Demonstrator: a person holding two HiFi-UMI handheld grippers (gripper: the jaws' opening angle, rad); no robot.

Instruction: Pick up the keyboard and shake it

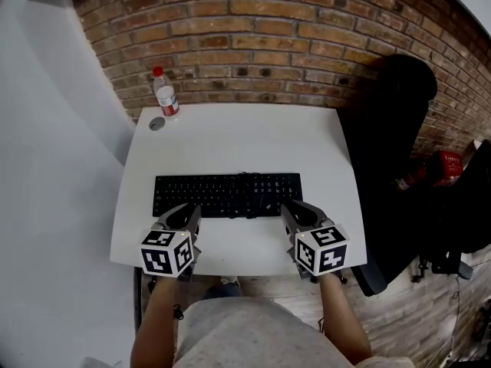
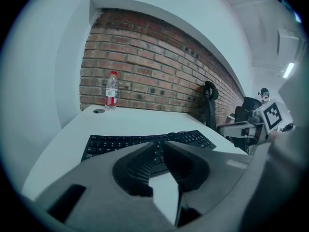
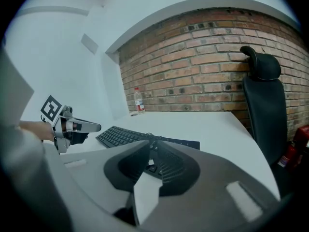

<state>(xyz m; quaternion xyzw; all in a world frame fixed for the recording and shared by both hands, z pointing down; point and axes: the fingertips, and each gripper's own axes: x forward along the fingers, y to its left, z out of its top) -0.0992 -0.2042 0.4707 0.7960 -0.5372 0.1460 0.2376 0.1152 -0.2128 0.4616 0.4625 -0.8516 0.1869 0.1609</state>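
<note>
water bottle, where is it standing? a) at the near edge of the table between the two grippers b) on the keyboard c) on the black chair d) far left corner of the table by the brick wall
D: the water bottle stands upright at the far left corner of the table, against the brick wall and well clear of the keyboard.
</note>
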